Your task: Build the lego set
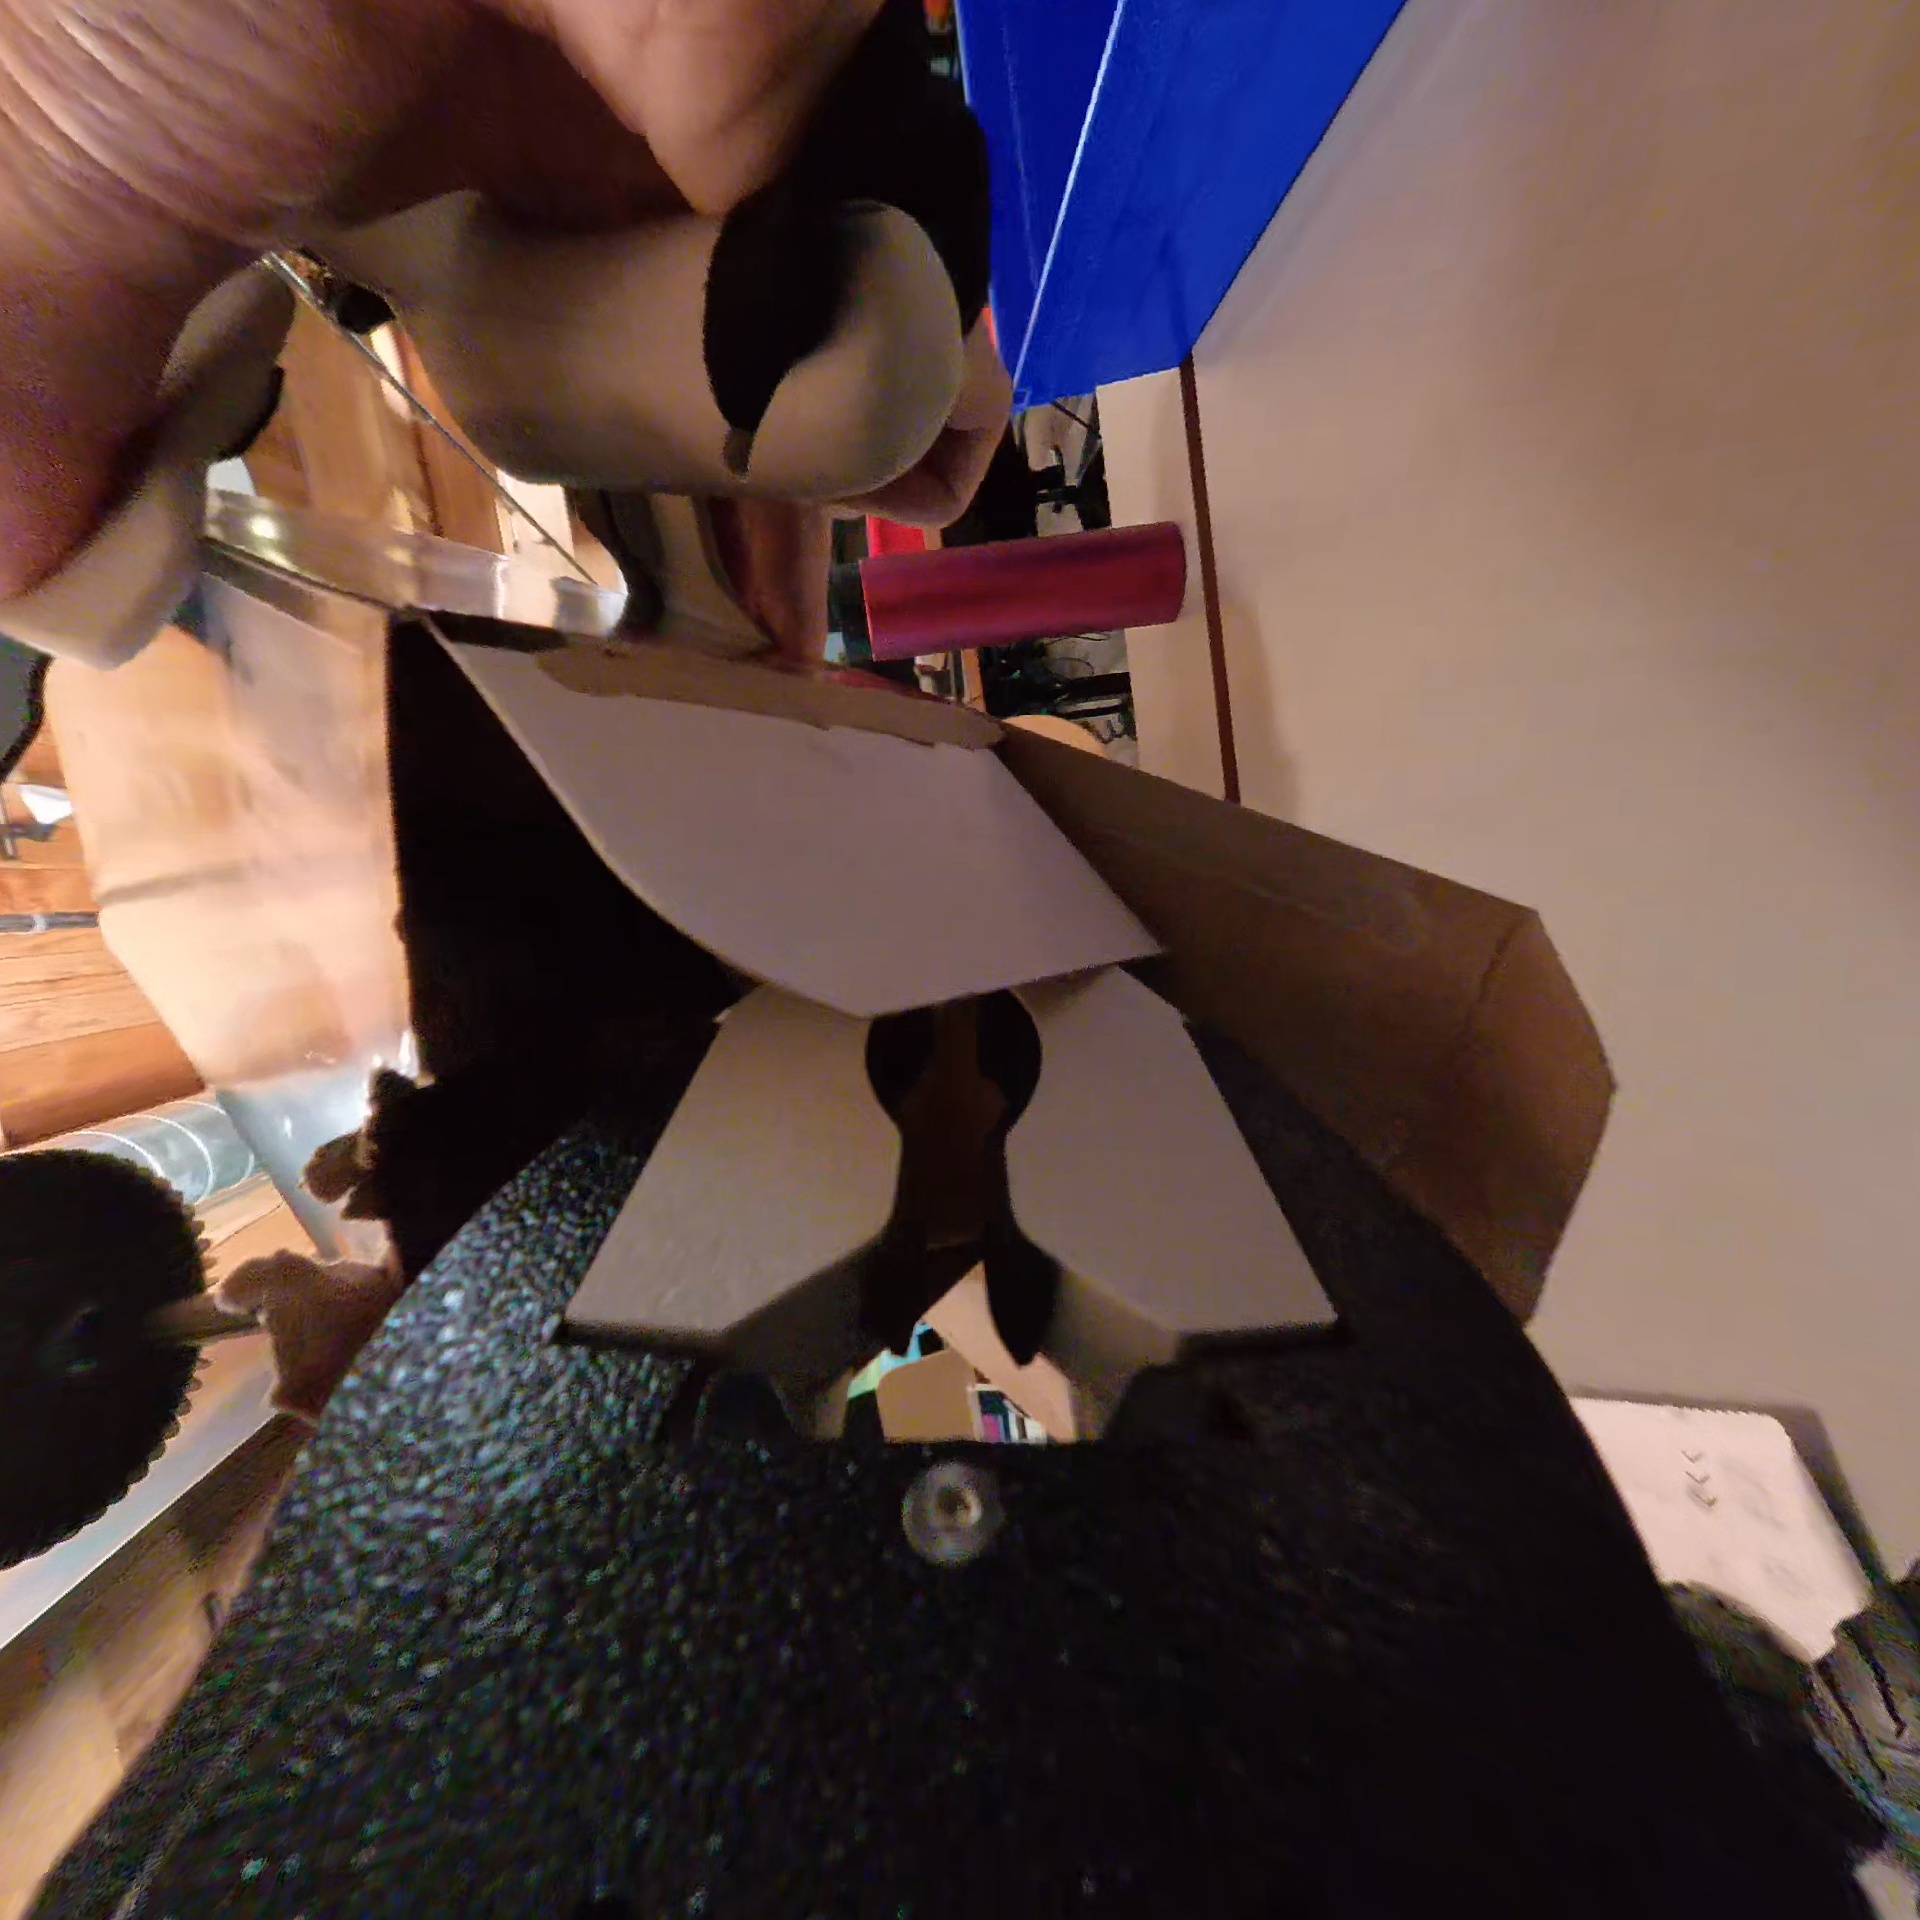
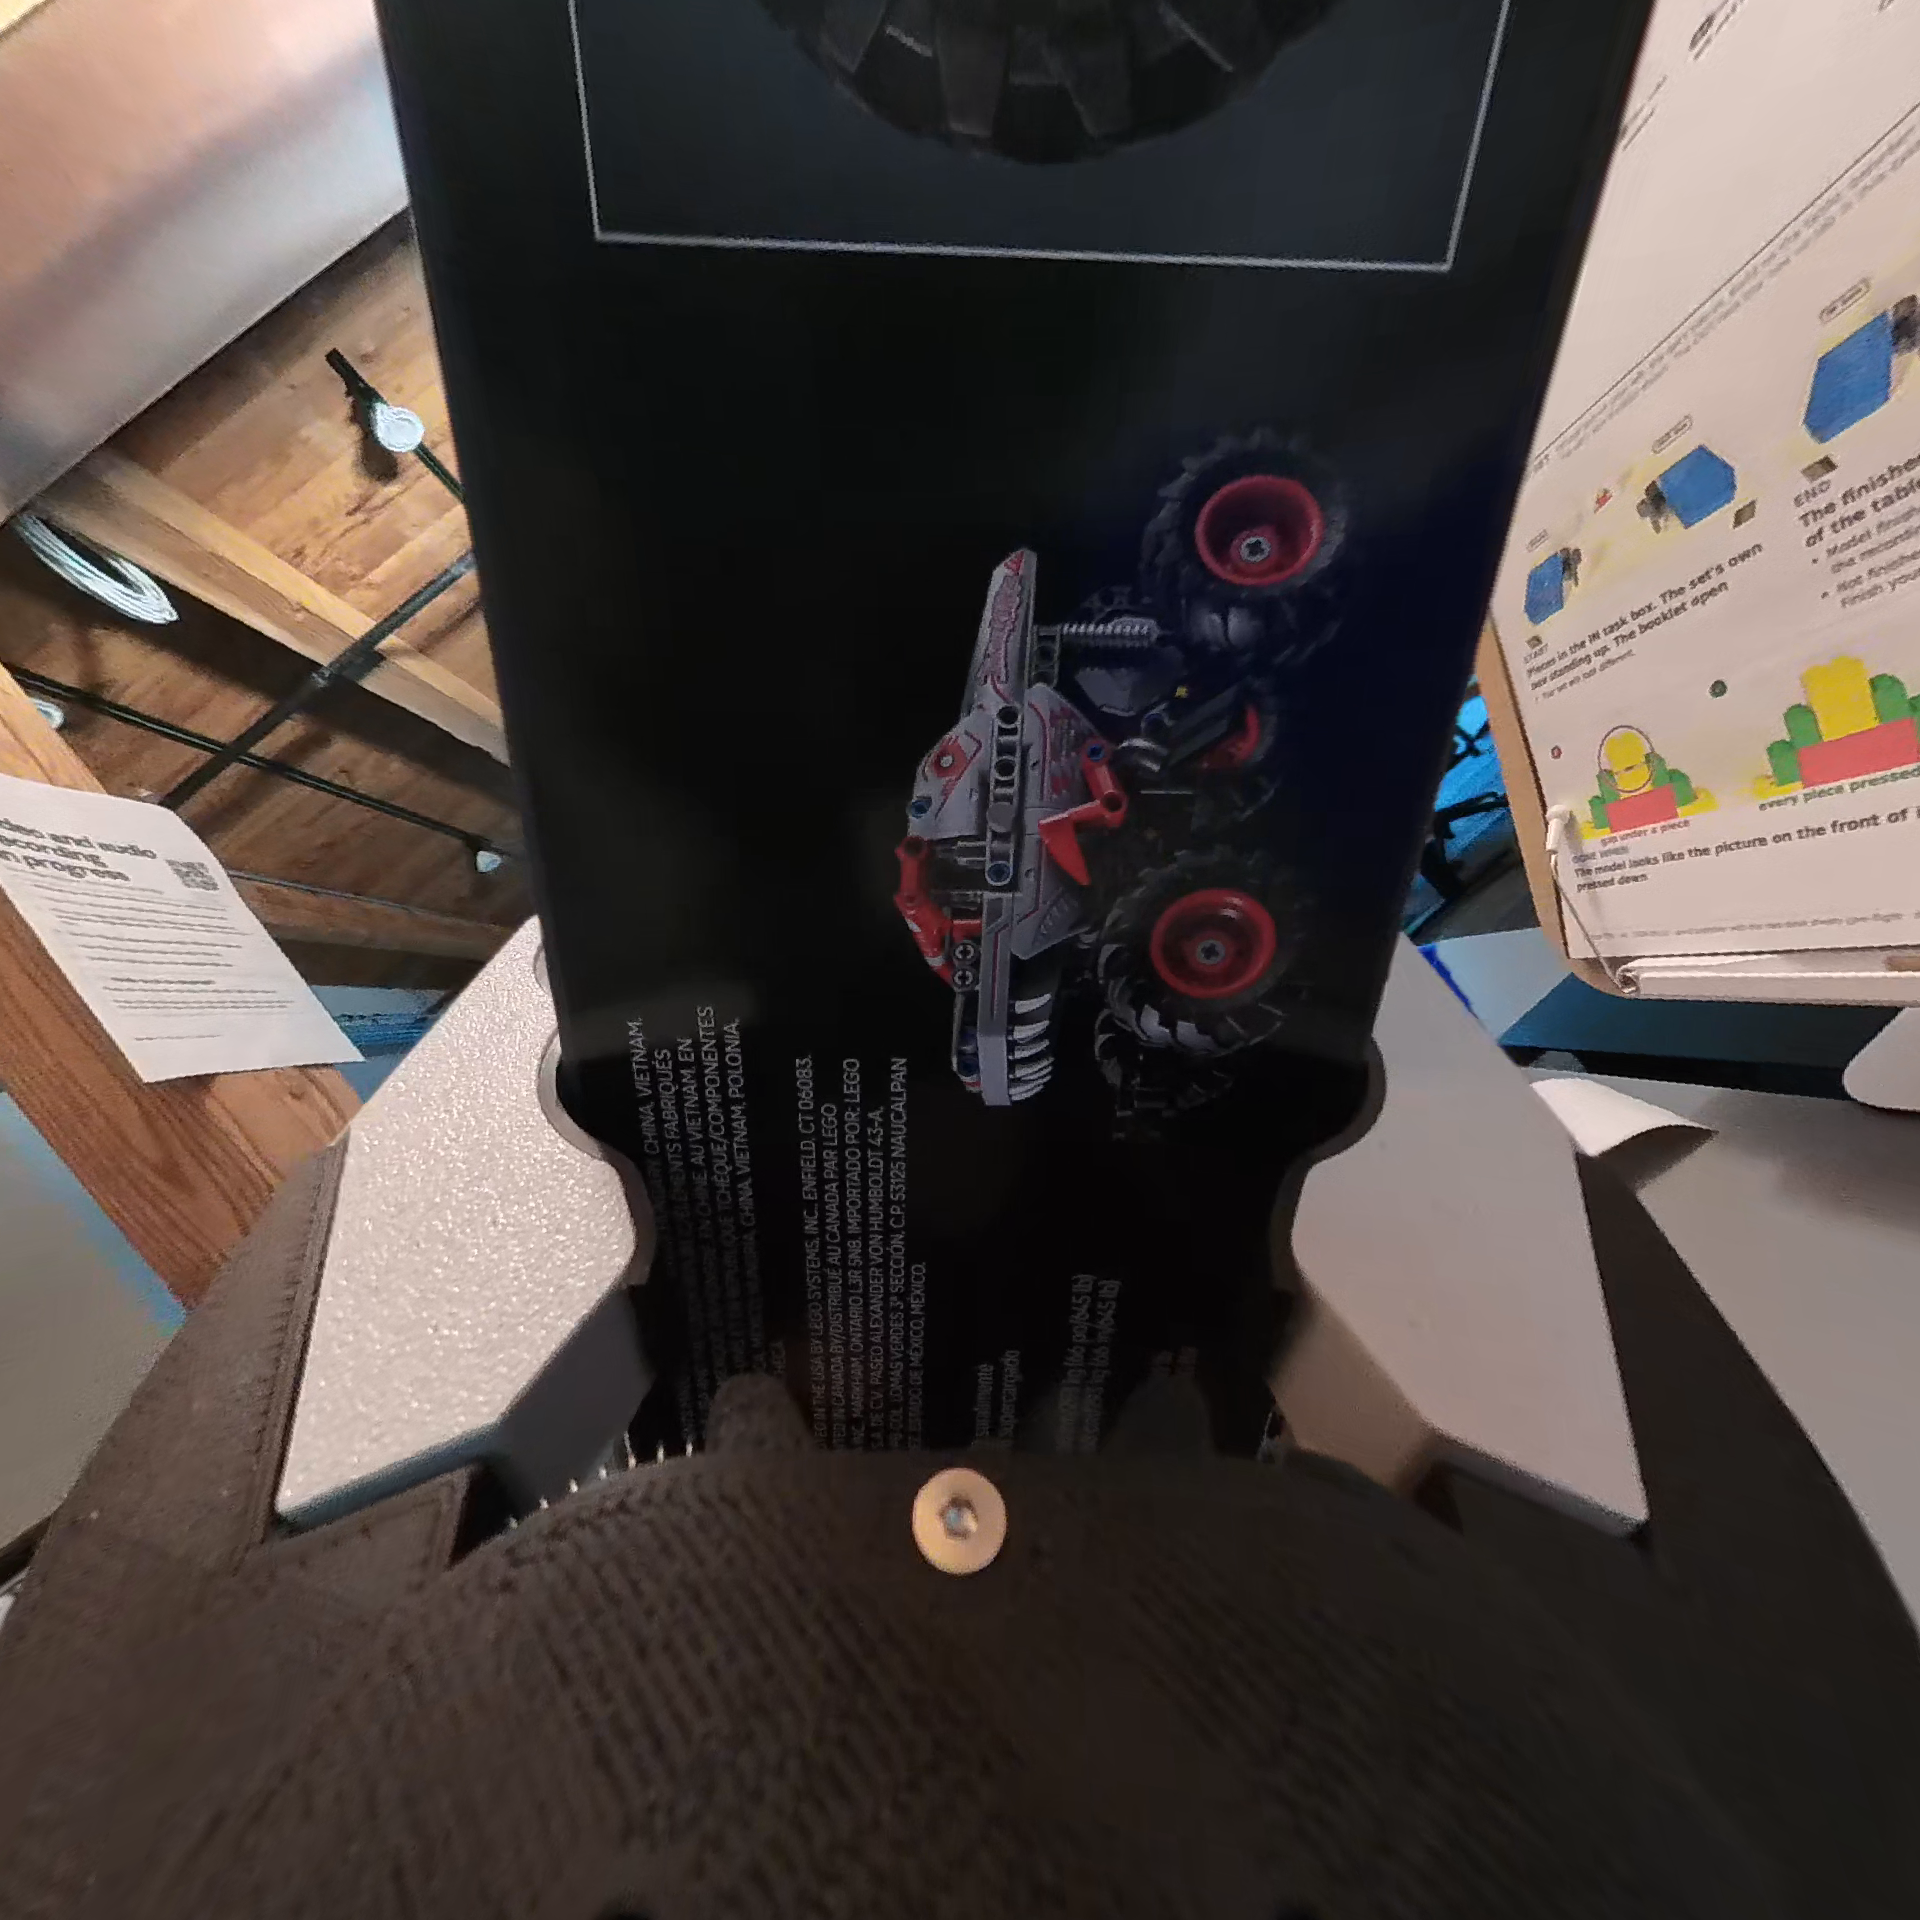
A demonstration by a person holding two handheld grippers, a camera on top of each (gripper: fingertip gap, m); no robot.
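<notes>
- Right wrist view: the right claw (image 2: pixel 961 1174) is gripping the black lego box (image 2: pixel 935 623) between its two grey fingers (image 2: pixel 457 1195); the box is running straight ahead from the claw, its printed monster-truck picture facing the camera.
- Only this view is showing an instruction sheet (image 2: pixel 1714 623) standing to the right of the claw, and a paper notice (image 2: pixel 177 935) to its left.
- Left wrist view: the left claw (image 1: pixel 951 1153) is pinching a brown cardboard flap (image 1: pixel 1351 1039) of the open box, a white flap (image 1: pixel 831 852) lying just ahead.
- Only here are showing a hand (image 1: pixel 312 156) gripping the other claw, a red cylinder (image 1: pixel 1023 587) on the table (image 1: pixel 1610 623), and a blue box (image 1: pixel 1143 156) beyond.
</notes>
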